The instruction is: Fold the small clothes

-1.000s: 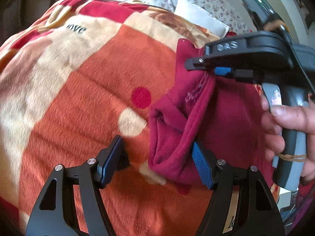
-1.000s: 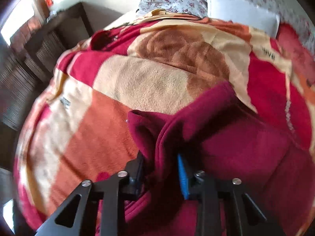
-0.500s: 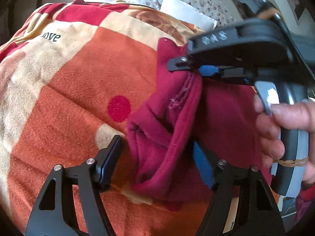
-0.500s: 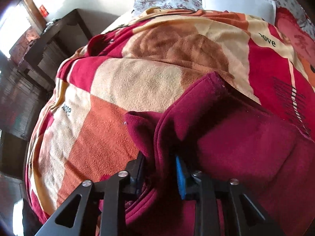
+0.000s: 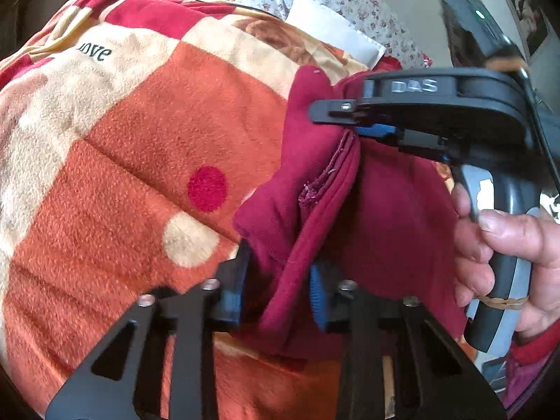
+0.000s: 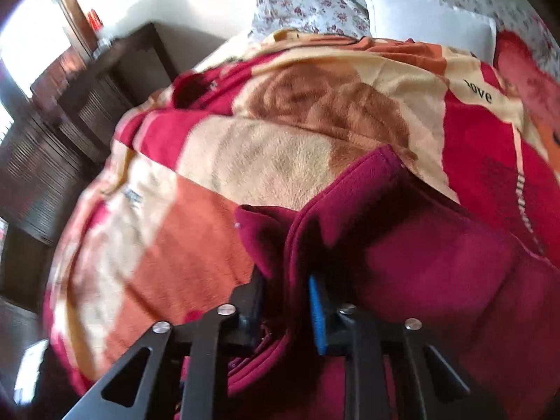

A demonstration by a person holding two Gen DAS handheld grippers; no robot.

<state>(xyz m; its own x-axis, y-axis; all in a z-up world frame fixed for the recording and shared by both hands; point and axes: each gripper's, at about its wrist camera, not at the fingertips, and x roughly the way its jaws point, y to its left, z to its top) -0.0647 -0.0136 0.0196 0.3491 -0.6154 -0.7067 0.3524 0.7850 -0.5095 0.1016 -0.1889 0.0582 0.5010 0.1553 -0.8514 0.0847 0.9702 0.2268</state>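
A small maroon fleece garment (image 5: 315, 210) lies bunched on an orange, red and cream blanket (image 5: 140, 140). My left gripper (image 5: 280, 290) is shut on its near folded edge. My right gripper (image 5: 336, 119) shows in the left wrist view at upper right, shut on the garment's far edge and holding it up. In the right wrist view the right gripper (image 6: 285, 301) pinches a fold of the same garment (image 6: 420, 262), which spreads to the right over the blanket (image 6: 280, 157).
A white pillow (image 6: 430, 21) and a floral sheet (image 6: 315, 3) lie at the bed's far end. Dark wooden furniture (image 6: 52, 140) stands past the bed's left edge. A hand (image 5: 507, 252) holds the right gripper's handle.
My left gripper has closed from open onto the garment's near edge. The right gripper has kept its hold on the far edge and shifted slightly.
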